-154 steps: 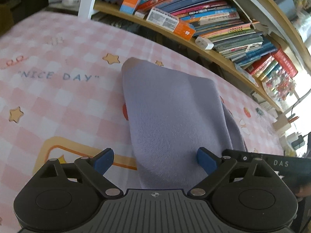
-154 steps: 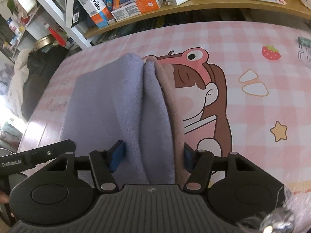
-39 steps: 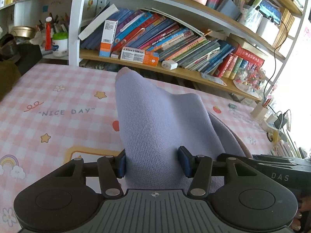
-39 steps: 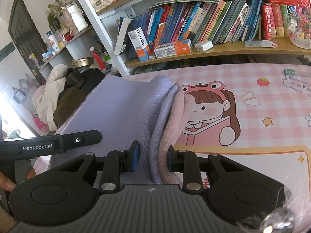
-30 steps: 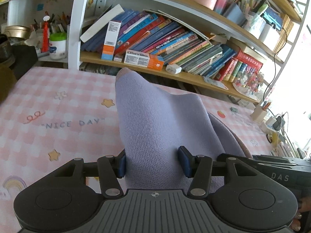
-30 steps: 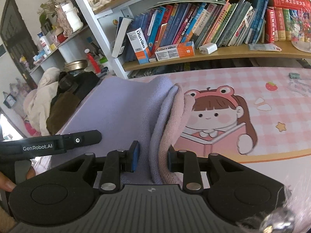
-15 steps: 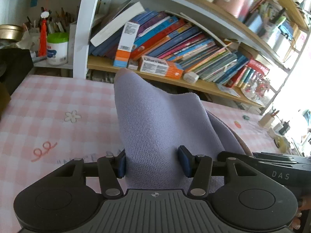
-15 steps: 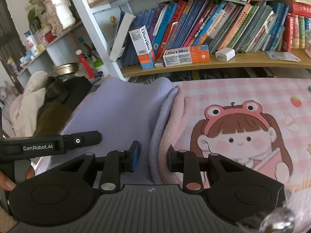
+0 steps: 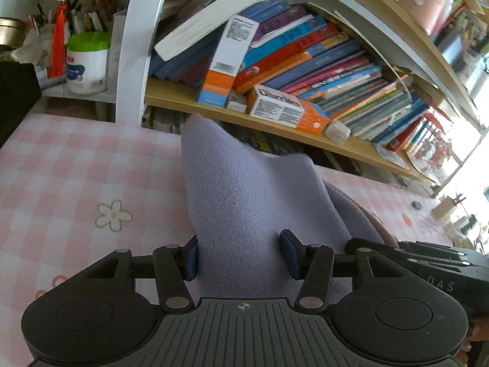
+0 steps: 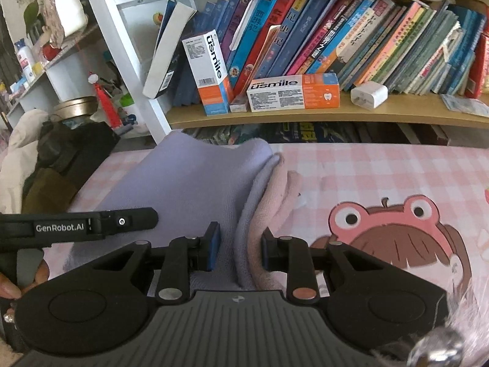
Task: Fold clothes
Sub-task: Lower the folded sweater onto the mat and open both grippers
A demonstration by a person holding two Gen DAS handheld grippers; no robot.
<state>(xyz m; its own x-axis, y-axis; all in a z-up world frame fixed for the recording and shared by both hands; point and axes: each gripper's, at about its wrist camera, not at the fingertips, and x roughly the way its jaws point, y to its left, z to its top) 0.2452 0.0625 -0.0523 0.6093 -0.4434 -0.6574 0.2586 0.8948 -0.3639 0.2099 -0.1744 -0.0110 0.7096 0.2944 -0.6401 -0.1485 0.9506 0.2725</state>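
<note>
Both tongs hold one lilac knitted garment [image 9: 244,189] above the desk [image 9: 70,165], which has a pink checked cover. The left tongs [image 9: 241,253] are clenched on a broad part of the cloth, with the blue pads pressing it from both sides. The right tongs [image 10: 238,247] are clenched on a thicker bundle, where lilac layers lie together with a pink layer [image 10: 275,202].

I judge that the step in hand is to carry the held edge over for a fold. To do it well, both tongs should stay level with each other and move at the same speed, so the edge between them remains straight and does not twist. The cloth between them should be a little tight, but not stretched, because knit gives easily. The right tongs hold several layers, and a loose grip there could let the inner pink layer slip out.

In the left view, the garment rises from between the fingers and stands up as a peak in front of the bookshelf [image 9: 275,128], then falls toward the right side. In the right view, the garment spreads from the fingers to the left and forward, and its far part seems to hang over the desk near the edge. The left tongs' body [image 10: 76,226] shows just beside it.
</note>
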